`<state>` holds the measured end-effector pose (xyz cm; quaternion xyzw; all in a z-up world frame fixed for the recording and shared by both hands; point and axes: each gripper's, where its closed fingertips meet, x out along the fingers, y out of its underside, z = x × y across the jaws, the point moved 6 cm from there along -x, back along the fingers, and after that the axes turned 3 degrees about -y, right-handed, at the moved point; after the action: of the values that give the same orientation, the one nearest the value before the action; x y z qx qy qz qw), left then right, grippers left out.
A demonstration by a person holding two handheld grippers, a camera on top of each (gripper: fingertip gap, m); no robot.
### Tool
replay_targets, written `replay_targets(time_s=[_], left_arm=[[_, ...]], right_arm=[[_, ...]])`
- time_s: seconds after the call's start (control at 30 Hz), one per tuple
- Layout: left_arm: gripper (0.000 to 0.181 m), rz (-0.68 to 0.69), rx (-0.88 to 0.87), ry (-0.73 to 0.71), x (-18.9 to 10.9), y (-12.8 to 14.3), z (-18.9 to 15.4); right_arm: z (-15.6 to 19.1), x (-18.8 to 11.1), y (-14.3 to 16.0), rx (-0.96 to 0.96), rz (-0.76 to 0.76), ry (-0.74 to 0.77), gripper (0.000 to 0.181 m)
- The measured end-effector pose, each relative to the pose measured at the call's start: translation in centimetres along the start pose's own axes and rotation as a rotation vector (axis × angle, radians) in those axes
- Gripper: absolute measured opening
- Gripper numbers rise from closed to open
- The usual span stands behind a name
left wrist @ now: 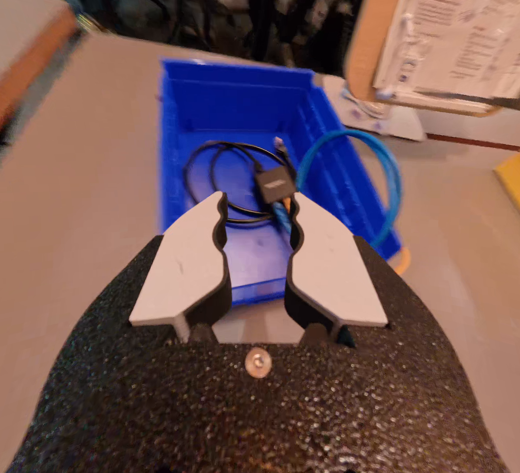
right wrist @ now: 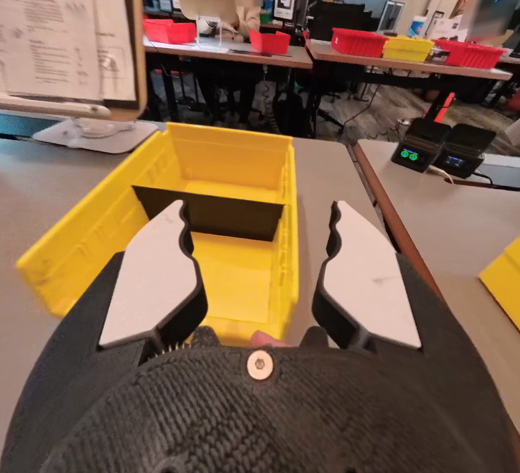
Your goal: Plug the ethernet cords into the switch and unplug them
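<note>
A: Left gripper (left wrist: pixel 259 200) hovering over blue bin (left wrist: pixel 197 88), centre frame. Jaws parted, nothing between them.
B: Right gripper (right wrist: pixel 259 209)?
A: Spread wider, also empty. Parked over yellow bin (right wrist: pixel 84 223), aimed at black divider (right wrist: pixel 225 214). Both compartments bare. Probably just idling clear of the work.
B: Switch location?
A: Small black switch (left wrist: pixel 274 183) on blue bin floor, just past left fingertips. Thin black cord (left wrist: pixel 197 161) coiled beside it, loose connector (left wrist: pixel 279 144) lying farther back.
B: Ethernet state?
A: Blue cord (left wrist: pixel 391 178) looks seated in near face of switch, then loops up and over bin's right wall. Orange cord (left wrist: pixel 287 202) beside it at same face; seating unclear, blurred. More orange poking out at bin's lower right corner (left wrist: pixel 401 261).
B: So unplug phase?
A: Likely. Left lined up with plug end, consistent with a grab there. Guess only.
B: Surroundings?
A: Grey tabletop (left wrist: pixel 84 178), matte. Clipboard with papers (right wrist: pixel 56 29) on a stand, upper left of right view. Open workroom behind: tables with red bins (right wrist: pixel 357 41), two black devices with lit screens (right wrist: pixel 439 150) on neighbouring table.
</note>
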<state>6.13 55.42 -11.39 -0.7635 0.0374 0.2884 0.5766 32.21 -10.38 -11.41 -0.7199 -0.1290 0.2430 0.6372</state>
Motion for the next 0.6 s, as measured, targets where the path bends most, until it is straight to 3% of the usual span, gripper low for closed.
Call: replay_targets(time_s=[0.07, 0.13, 0.33, 0.5, 0.6], left_arm=[[0.048, 0.158, -0.024, 0.106, 2.1, 0.4, -2.5], [0.066, 0.286, 0.012, 0.088, 5.0, 0.9, -3.4], [0.074, 0.534, -0.119, 0.066, 12.7, 2.1, -3.0], [0.063, 0.638, -0.102, 0.014, 15.8, 4.1, -3.1], [0.064, 0.613, -0.109, 0.003, 16.4, 4.6, -3.3]], right_arm=[[2.6, -0.3, -1.4, -0.009, -0.055, -0.086, 0.1], [5.2, 0.0, -2.1, -0.009, -0.098, -0.197, 0.097], [8.0, 0.3, -1.7, -0.01, -0.073, -0.325, 0.093], [7.9, 0.2, -1.3, 0.025, -0.078, -0.352, 0.088], [8.0, 0.4, -1.2, 0.041, -0.082, -0.362, 0.085]])
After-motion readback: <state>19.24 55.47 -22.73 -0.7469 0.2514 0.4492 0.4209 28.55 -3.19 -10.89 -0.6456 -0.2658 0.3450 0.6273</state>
